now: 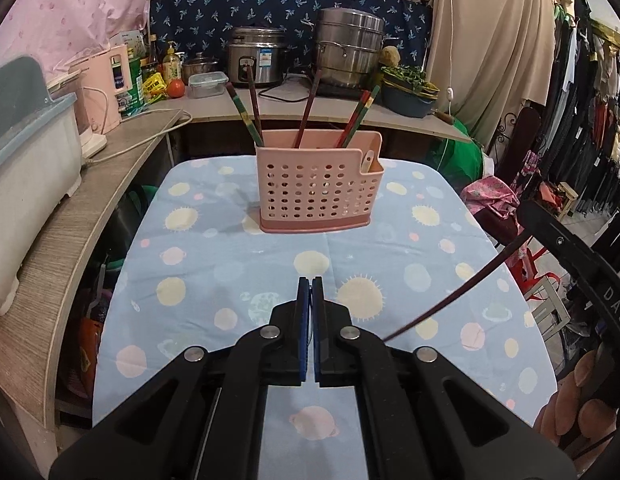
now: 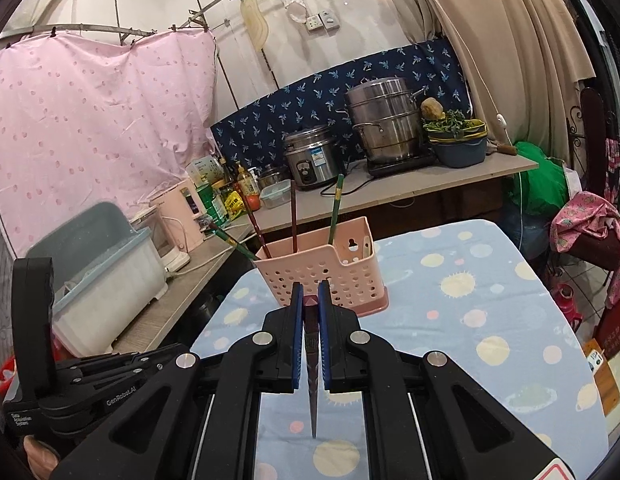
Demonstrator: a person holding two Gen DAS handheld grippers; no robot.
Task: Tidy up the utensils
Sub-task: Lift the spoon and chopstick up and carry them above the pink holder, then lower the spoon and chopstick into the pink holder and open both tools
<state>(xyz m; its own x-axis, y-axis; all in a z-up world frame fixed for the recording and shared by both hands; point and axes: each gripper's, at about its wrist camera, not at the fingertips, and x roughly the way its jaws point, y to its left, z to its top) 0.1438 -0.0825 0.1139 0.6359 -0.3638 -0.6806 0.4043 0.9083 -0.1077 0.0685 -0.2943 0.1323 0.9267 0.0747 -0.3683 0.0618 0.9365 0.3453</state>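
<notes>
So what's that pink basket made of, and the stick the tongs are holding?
The pink basket looks like molded plastic: smooth matte walls with neat rows of round holes and a darker pink base. The stick clamped in the right tongs is a chopstick, probably lacquered wood, dark reddish-brown and tapering to a point, though coated bamboo or plastic can't be ruled out.

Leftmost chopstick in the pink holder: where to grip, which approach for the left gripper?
Grip the exposed upper shaft of the leftmost chopstick, well above the holder rim, coming from above and the left. It leans left, away from the others, so that side is free; its lower part sits inside the perforated walls. The left gripper is shut and must open first. The right gripper already holds a chopstick.
</notes>
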